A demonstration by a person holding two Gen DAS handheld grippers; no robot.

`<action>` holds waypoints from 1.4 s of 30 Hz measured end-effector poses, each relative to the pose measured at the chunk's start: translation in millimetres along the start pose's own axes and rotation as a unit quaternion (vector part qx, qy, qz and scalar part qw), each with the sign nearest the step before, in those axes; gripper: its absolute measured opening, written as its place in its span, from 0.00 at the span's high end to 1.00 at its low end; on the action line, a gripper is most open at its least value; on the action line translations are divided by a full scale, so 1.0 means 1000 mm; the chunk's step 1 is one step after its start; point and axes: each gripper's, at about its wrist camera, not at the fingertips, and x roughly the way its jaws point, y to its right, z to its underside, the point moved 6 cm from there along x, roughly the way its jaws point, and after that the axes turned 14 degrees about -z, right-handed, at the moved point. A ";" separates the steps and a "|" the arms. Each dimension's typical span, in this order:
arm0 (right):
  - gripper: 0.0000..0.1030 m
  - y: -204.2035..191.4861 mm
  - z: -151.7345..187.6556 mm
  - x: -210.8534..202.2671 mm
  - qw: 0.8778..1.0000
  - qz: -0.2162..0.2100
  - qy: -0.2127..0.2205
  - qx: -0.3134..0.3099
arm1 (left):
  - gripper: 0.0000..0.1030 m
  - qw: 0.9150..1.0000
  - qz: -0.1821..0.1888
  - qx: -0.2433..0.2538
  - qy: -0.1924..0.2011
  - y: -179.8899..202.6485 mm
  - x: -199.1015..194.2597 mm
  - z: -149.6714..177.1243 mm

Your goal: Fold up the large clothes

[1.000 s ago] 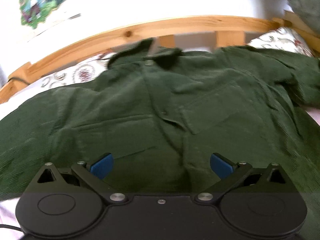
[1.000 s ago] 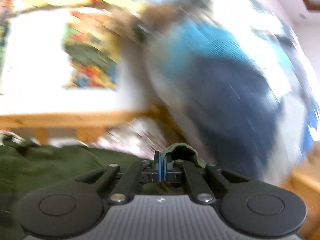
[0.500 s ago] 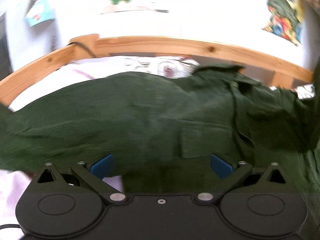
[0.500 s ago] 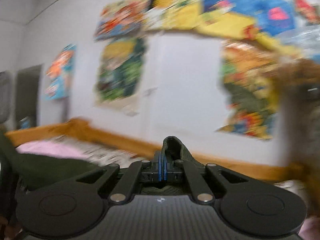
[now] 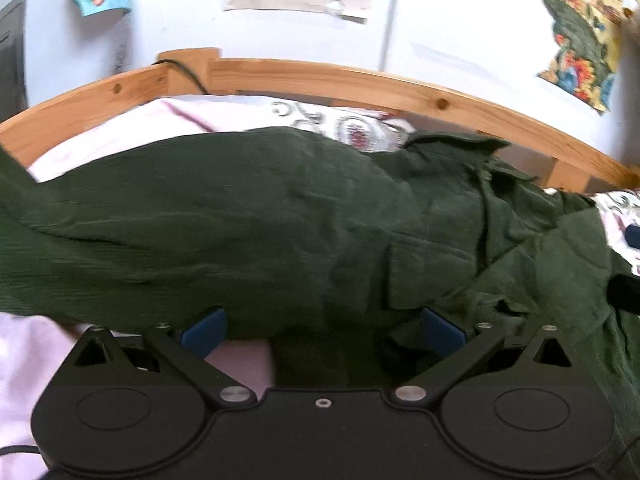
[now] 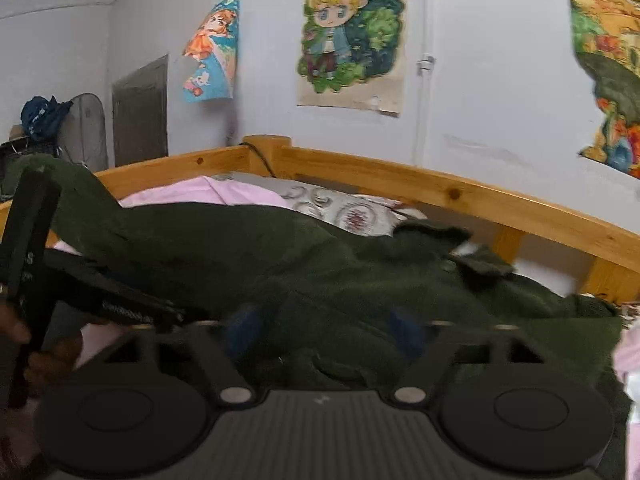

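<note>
As my right gripper lets its jaws swing apart, the fold of green cloth it was pinching a second ago has dropped out of the pads, and the blurred blue fingers now stand wide with nothing pressed between them. That is the change that matters: a moment back this hand was up in the air, looking at the posters with a tuft of fabric clamped tight; now it has come down low over the shirt and let go, so I judge the right side or sleeve has just been carried across and laid over the body. My left gripper is also spread wide, its pads hovering at the near hem and pinching nothing, with a strip of pink sheet showing below the edge. It has slid sideways along the garment, since the collar that was centred before now sits off to the right. The shirt lies across the bed, chest pocket up, collar toward the wooden rail, bunched and lumpy on its right half where the cloth landed. Beyond the rail is the wall with its posters. One fold looks placed but rough, so I expect smoothing and a matching fold from the left are still needed.
</note>
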 end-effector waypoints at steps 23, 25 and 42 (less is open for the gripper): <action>0.21 0.347 0.031 -0.018 0.959 0.135 -0.003 0.250 | 0.36 0.996 -0.022 0.058 -0.064 0.097 0.059 0.026; 0.32 0.358 0.032 -0.005 0.951 0.123 -0.022 0.283 | 0.51 0.996 -0.011 0.063 -0.066 0.101 0.059 0.027; 0.70 0.342 0.000 0.022 0.956 0.248 -0.149 0.054 | 0.76 0.996 -0.022 0.062 -0.052 0.114 0.060 0.024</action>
